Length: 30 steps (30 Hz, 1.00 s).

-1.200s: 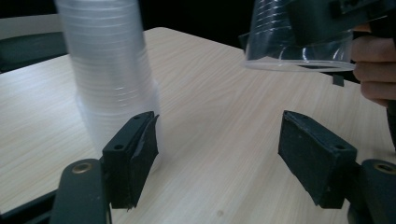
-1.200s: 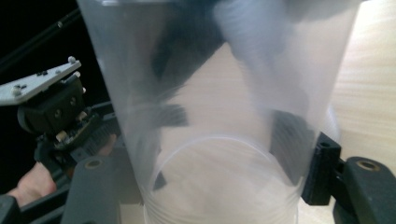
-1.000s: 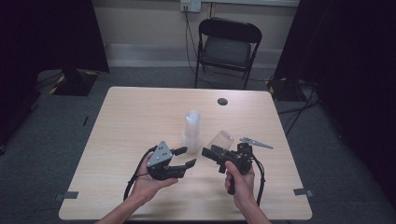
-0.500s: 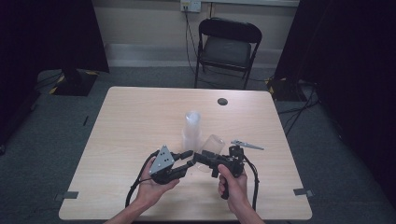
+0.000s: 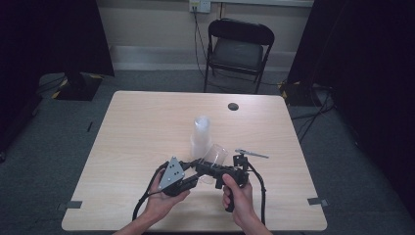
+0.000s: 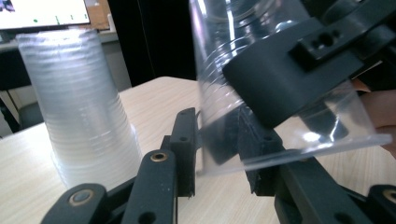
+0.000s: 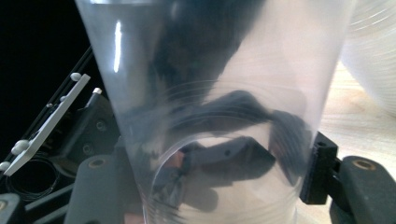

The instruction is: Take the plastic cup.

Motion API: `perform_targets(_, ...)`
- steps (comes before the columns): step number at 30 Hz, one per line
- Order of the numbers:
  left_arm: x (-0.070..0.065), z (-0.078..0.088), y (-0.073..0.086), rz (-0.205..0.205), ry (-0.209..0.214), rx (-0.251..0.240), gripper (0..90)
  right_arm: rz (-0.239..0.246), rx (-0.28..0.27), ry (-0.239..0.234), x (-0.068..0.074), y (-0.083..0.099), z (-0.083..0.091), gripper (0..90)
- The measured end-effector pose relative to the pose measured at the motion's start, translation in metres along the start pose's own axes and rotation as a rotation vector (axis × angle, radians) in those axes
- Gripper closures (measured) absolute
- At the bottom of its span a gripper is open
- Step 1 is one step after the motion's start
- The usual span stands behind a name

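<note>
A clear plastic cup [image 5: 218, 155] [image 6: 219, 56] [image 7: 210, 70] hangs tilted over the near middle of the table, and both grippers meet at it. My right gripper [image 5: 211, 170] [image 7: 219, 182] is shut across the cup's narrow end, its right pad [image 7: 317, 172] pressed on the wall. My left gripper [image 5: 195, 172] [image 6: 219, 149] has just been closing. Its jaws now stand on either side of the cup's wide end, the left pad [image 6: 187, 154] against the wall. An upside-down stack of clear cups [image 5: 200, 134] [image 6: 79, 107] [image 7: 373, 56] stands just behind.
The wooden table [image 5: 137, 127] has a small black round cap [image 5: 233, 106] near its far edge. A black folding chair [image 5: 240, 46] stands beyond the table. Cables trail from both grippers toward the near edge.
The right gripper brought the cup leftward to the left gripper. The left jaws, wide apart a second ago, have closed around the cup. Both hands now sit close together.
</note>
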<state>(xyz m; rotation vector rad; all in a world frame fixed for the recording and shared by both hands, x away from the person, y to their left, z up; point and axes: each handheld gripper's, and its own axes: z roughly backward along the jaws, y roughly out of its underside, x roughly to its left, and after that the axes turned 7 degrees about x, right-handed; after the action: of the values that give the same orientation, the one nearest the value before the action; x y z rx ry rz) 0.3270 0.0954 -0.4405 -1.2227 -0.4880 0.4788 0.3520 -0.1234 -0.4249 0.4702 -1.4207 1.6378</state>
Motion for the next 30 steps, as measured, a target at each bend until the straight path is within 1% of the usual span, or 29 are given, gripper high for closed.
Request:
perform_targets(1, -0.0009, 0.0003, 0.0002, -0.015, -0.014, -0.003, 67.8, -0.003, -0.001, -0.001, 0.0005, 0.0003, -0.0006, 34.9)
perform_targets(3, -0.0011, 0.0007, 0.0005, -0.02, -0.016, -0.005, 67.9, -0.004, 0.0, -0.003, 0.0006, 0.0006, -0.0013, 35.0)
perform_targets(4, -0.0013, 0.0013, 0.0008, -0.016, -0.025, -0.017, 69.0, -0.016, 0.007, -0.009, 0.0004, 0.0007, -0.0024, 35.2)
perform_targets(8, -0.001, 0.0015, 0.0006, -0.022, -0.028, -0.023, 69.5, -0.025, 0.017, -0.015, -0.001, 0.0013, -0.005, 35.4)
perform_targets(9, -0.0002, 0.0018, 0.0011, -0.026, -0.031, -0.016, 70.3, -0.028, 0.018, -0.016, -0.0008, 0.0013, -0.0057, 35.4)
perform_targets(10, 0.0005, 0.0024, 0.0015, -0.031, -0.034, -0.016, 72.0, -0.018, 0.021, -0.008, -0.0002, 0.0011, -0.0063, 35.3)
perform_targets(12, 0.0018, 0.0027, 0.002, -0.017, -0.026, -0.024, 74.4, -0.025, 0.022, -0.016, -0.0007, 0.0006, -0.0064, 35.0)
perform_targets(13, 0.002, 0.0028, 0.0023, -0.017, -0.031, -0.029, 75.7, -0.028, 0.025, -0.02, -0.0011, 0.0003, -0.0064, 34.8)
perform_targets(16, 0.0019, 0.0032, 0.0032, -0.032, -0.032, -0.029, 78.6, -0.023, 0.029, -0.028, -0.0021, -0.0003, -0.0068, 32.2)
perform_targets(18, 0.0021, 0.0032, 0.0036, -0.032, -0.033, -0.025, 81.5, -0.025, 0.032, -0.032, -0.0023, -0.0003, -0.0071, 29.9)
perform_targets(20, 0.0033, 0.0029, 0.0038, -0.026, -0.028, -0.025, 82.3, -0.005, 0.027, -0.028, -0.0017, -0.0002, -0.0078, 28.5)
perform_targets(21, 0.0038, 0.0035, 0.0039, -0.026, -0.033, -0.022, 83.6, 0.007, 0.024, -0.017, -0.0012, -0.0002, -0.0081, 25.3)
perform_targets(22, 0.0043, 0.0037, 0.0037, -0.019, -0.029, -0.019, 84.3, 0.018, 0.019, 0.005, -0.0004, -0.0001, -0.008, 23.1)
perform_targets(23, 0.0047, 0.004, 0.0039, -0.018, -0.029, -0.018, 84.9, 0.034, 0.014, 0.015, -0.0004, -0.0004, -0.0079, 22.8)
perform_targets(24, 0.0047, 0.004, 0.0039, -0.018, -0.029, -0.018, 85.6, 0.043, 0.009, 0.022, -0.0011, -0.0009, -0.0069, 20.3)
perform_targets(25, 0.0047, 0.0041, 0.0038, -0.02, -0.028, -0.019, 85.8, 0.05, 0.004, 0.026, -0.001, -0.001, -0.0067, 19.4)
perform_targets(26, 0.0048, 0.0041, 0.0038, -0.011, -0.023, -0.017, 85.8, 0.065, 0.002, 0.029, -0.001, -0.0012, -0.0065, 19.1)
perform_targets(27, 0.0048, 0.0041, 0.0038, -0.011, -0.023, -0.017, 85.8, 0.065, 0.002, 0.029, -0.001, -0.0012, -0.0065, 19.1)
perform_targets(29, 0.0056, 0.0042, 0.004, 0.002, -0.013, -0.014, 85.9, 0.08, -0.001, 0.04, -0.0005, -0.0015, -0.0062, 18.1)
perform_targets(30, 0.0062, 0.0044, 0.0039, 0.017, -0.005, -0.013, 85.8, 0.086, -0.003, 0.043, -0.0002, -0.0018, -0.0055, 18.0)
